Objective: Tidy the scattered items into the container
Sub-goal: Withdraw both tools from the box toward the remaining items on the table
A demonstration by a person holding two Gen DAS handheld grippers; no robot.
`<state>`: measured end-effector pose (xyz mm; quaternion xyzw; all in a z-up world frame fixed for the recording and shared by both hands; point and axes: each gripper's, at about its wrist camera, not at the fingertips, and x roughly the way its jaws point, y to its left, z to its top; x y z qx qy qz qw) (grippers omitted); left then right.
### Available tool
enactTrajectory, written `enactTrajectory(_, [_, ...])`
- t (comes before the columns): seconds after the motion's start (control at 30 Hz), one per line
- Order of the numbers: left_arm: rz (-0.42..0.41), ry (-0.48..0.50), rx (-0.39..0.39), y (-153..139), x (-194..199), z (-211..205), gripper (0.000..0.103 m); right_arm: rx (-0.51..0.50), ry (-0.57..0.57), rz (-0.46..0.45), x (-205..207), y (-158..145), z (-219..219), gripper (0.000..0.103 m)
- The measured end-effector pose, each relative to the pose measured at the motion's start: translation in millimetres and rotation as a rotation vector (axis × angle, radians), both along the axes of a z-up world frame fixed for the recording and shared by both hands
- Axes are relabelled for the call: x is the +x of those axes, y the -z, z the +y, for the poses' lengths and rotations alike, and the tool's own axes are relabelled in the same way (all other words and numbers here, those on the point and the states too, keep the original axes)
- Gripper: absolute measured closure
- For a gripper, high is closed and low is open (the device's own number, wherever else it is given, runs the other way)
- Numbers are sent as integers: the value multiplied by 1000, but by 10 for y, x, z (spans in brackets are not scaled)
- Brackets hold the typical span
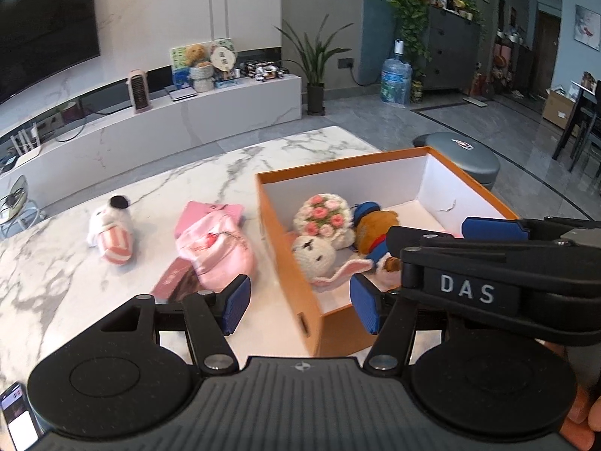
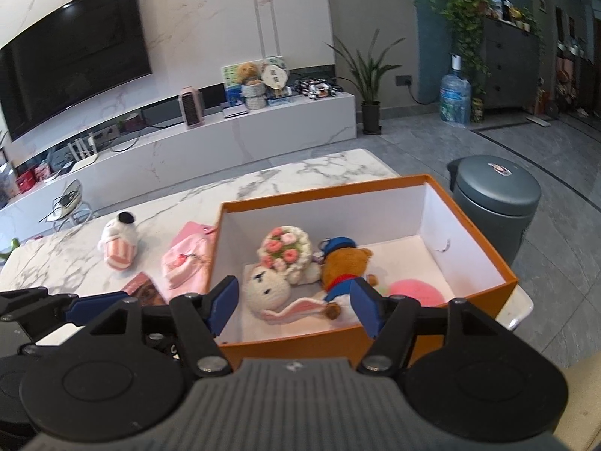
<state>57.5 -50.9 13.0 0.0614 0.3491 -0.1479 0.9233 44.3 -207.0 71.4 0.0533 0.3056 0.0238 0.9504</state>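
Observation:
An orange box (image 1: 289,248) (image 2: 480,233) with white inside stands on the marble table (image 1: 75,263). In it lie a crocheted bunny with a flower bouquet (image 1: 319,233) (image 2: 278,267), a brown bear in blue (image 1: 375,229) (image 2: 343,263) and a pink round item (image 2: 415,291). Left of the box lie a pink pouch (image 1: 214,244) (image 2: 186,261), a white and pink striped plush (image 1: 110,235) (image 2: 118,242) and a dark pink card (image 1: 174,280) (image 2: 141,287). My left gripper (image 1: 296,304) is open and empty over the box's near left corner. My right gripper (image 2: 295,306) is open and empty above the box's near edge.
A grey round bin (image 2: 496,195) stands on the floor right of the table. A phone (image 1: 17,417) lies at the table's near left. A TV stand (image 1: 150,124) with clutter runs along the far wall. The right gripper's body (image 1: 488,274) crosses the left wrist view.

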Motion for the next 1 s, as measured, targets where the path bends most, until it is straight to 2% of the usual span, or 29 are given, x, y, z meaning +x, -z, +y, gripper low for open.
enactTrajectory(0.47, [29,-173,-20,128,-105,831,34,-17,-153,13,-97,96,650,35])
enactTrajectory(0.67, [45,-198,-25,220,-60,1027,33,-20,-201,37,-18,181,855,36])
enactTrajectory(1.0, [73,-198,-19,334,240,1101,33,-28,-218,75,301,294,1007,40])
